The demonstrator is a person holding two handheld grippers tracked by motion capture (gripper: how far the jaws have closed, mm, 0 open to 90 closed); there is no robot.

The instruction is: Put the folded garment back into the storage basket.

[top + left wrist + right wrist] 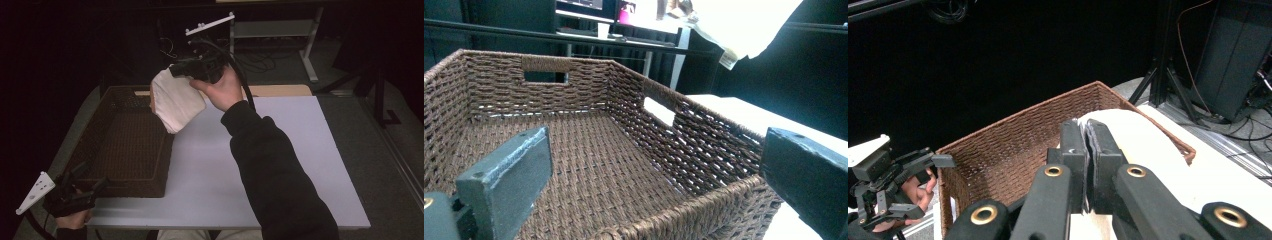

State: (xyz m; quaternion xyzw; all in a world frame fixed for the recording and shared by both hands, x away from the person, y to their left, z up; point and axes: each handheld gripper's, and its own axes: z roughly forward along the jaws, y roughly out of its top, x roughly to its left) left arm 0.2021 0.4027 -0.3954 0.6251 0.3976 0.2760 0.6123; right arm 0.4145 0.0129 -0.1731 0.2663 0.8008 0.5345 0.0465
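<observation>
Right gripper [176, 70] jaws pinched tight on the top edge of a white cloth [175, 102], which hangs limp in the air over the far right rim of the woven basket [125, 145]; looks light, soft and floppy, best held by a bunched edge. Left gripper [85, 182] jaws spread, empty, at the basket's near corner. Smooth white table [300, 165], dark room, cables and stands behind.
</observation>
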